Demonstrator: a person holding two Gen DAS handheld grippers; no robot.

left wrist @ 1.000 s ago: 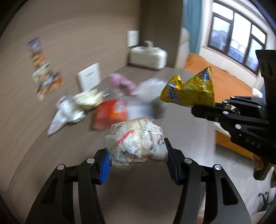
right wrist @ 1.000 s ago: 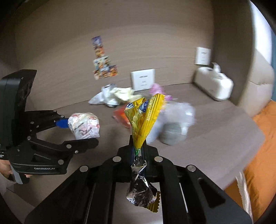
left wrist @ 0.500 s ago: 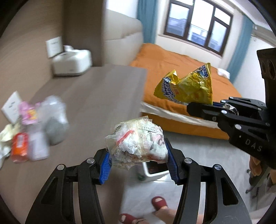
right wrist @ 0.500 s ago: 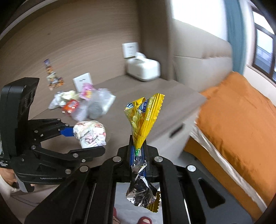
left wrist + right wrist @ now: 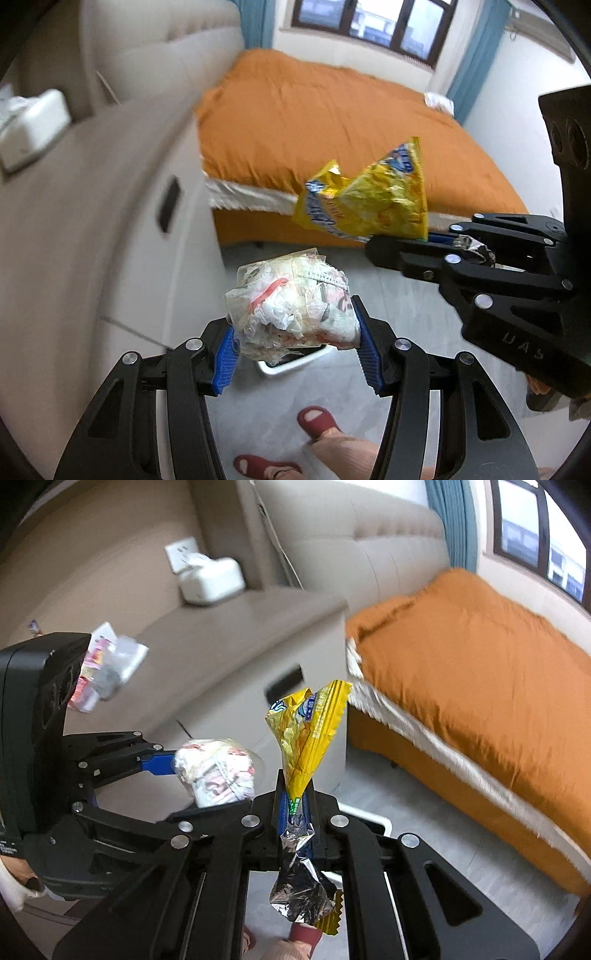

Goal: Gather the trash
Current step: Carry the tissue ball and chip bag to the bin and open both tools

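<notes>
My left gripper (image 5: 295, 341) is shut on a crumpled wad of clear plastic and white paper (image 5: 291, 317), squeezed between its blue pads. Right under the wad a white bin (image 5: 291, 363) shows on the floor. My right gripper (image 5: 295, 805) is shut on the neck of a yellow snack bag (image 5: 306, 734), whose silver inside hangs out behind the jaws. In the left wrist view the right gripper (image 5: 373, 247) hangs to the right with the yellow snack bag (image 5: 369, 195). In the right wrist view the left gripper (image 5: 207, 786) and its wad (image 5: 216, 771) are at the left.
A beige counter (image 5: 229, 627) carries a pile of leftover trash (image 5: 107, 668) and a white tissue box (image 5: 210, 579). An orange bed (image 5: 480, 664) fills the right. A person's feet in red slippers (image 5: 317, 421) stand on the grey floor near the white bin's rim (image 5: 369, 816).
Both grippers have swung away from the counter's trash pile toward the bed and sunk lower. The floor, the white bin and the feet came into view. Both grips are unchanged.
</notes>
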